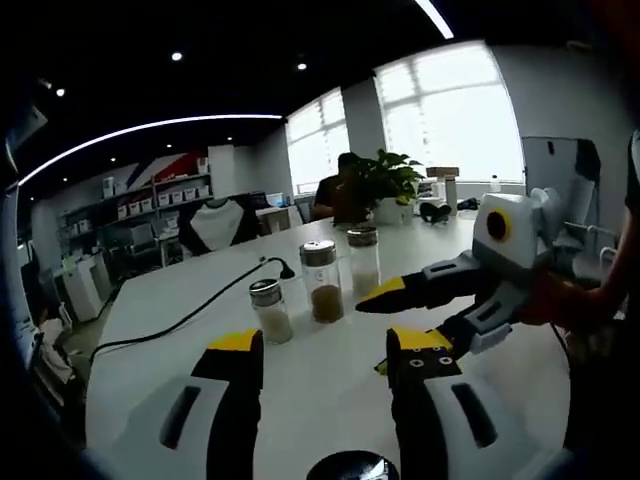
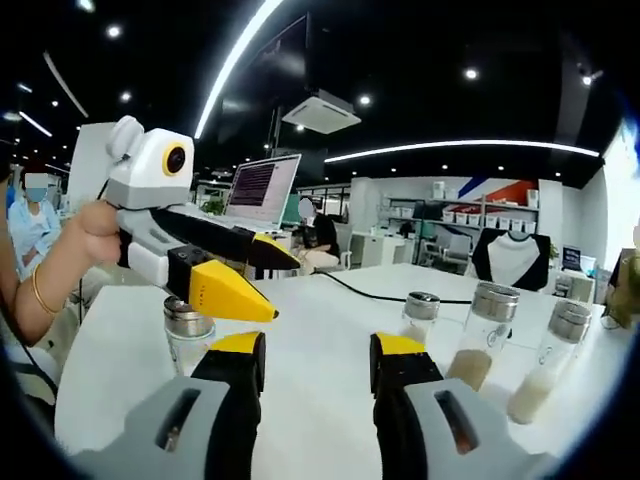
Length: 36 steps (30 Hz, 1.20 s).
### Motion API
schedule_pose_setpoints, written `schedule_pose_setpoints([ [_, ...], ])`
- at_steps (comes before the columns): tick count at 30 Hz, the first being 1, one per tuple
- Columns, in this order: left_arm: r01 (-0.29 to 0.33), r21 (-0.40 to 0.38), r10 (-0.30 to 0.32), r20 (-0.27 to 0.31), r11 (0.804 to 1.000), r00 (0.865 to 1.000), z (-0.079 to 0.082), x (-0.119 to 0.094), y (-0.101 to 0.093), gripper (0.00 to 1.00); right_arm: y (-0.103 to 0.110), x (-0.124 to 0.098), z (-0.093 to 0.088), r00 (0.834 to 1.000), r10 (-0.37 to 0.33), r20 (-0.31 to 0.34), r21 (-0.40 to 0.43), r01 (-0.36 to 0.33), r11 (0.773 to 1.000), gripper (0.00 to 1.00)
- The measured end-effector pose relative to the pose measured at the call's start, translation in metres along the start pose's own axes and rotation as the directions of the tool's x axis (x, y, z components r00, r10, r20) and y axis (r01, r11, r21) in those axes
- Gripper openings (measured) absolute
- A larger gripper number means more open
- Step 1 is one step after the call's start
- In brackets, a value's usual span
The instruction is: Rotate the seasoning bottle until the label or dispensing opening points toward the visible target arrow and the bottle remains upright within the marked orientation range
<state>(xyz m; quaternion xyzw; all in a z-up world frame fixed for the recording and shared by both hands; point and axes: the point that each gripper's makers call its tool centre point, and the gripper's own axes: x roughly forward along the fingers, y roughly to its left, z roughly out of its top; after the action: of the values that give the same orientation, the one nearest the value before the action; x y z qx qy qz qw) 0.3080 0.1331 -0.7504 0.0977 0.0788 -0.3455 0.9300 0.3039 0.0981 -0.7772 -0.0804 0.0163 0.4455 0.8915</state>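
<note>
both hand-held grippers open, no bottle gripped yet

nearest in the left gripper view, the left hand-held gripper (image 1: 325,355) hangs over the white table (image 1: 170,330) with its yellow-tipped jaws apart and nothing between them. just beyond it the right hand-held gripper (image 1: 385,325) comes in from the right, jaws spread, its upper tip close beside the brown-filled seasoning bottle (image 1: 322,282) but, as far as i can tell, not touching it. that bottle stands upright between a shorter bottle of pale powder (image 1: 270,312) and a third bottle (image 1: 364,262) set a little further back. a black cable (image 1: 190,315) runs across the table behind them, and a potted plant (image 1: 385,185) stands at the far end.

in the right gripper view its own jaws stand well apart over bare table, with another small bottle (image 2: 187,335) just beside the left jaw.

i'd judge this the approach step: no grasp made. i can't make out a target arrow or marked range, so the next move calls for closing on one bottle's body, keeping it upright while turning.
</note>
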Motion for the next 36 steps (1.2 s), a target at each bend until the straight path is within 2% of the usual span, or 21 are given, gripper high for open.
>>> schedule_pose_setpoints([
  [7,0.016,0.034,-0.016,0.020,0.999,1.000,0.017,0.006,0.009,0.51,-0.016,0.009,0.013,1.000,-0.010,0.003,-0.023,0.010,1.000,0.41],
  [14,0.053,0.052,-0.055,0.028,0.997,0.998,0.026,0.017,0.012,0.51,-0.036,0.022,0.028,0.999,-0.031,0.017,-0.052,0.032,0.998,0.40],
  [15,0.074,0.021,-0.074,0.048,0.997,0.996,0.029,0.019,0.011,0.51,-0.039,0.023,0.028,0.999,-0.035,0.018,-0.055,0.036,0.998,0.40],
  [16,0.077,0.002,-0.077,0.046,0.997,0.996,0.028,0.021,0.013,0.51,-0.041,0.025,0.027,0.999,-0.039,0.012,-0.052,0.040,0.998,0.40],
  [23,0.082,0.018,-0.082,0.015,0.996,0.996,0.027,0.028,0.022,0.51,-0.053,0.033,0.018,0.999,-0.043,-0.016,-0.041,0.042,0.998,0.40],
  [31,0.093,0.033,-0.093,0.019,0.995,0.995,0.040,0.045,0.033,0.51,-0.073,0.051,0.019,0.997,-0.067,-0.037,-0.050,0.065,0.997,0.38],
  [36,0.094,0.025,-0.094,0.007,0.995,0.996,0.034,0.051,0.038,0.51,-0.081,0.056,0.015,0.996,-0.074,-0.049,-0.053,0.071,0.996,0.38],
])
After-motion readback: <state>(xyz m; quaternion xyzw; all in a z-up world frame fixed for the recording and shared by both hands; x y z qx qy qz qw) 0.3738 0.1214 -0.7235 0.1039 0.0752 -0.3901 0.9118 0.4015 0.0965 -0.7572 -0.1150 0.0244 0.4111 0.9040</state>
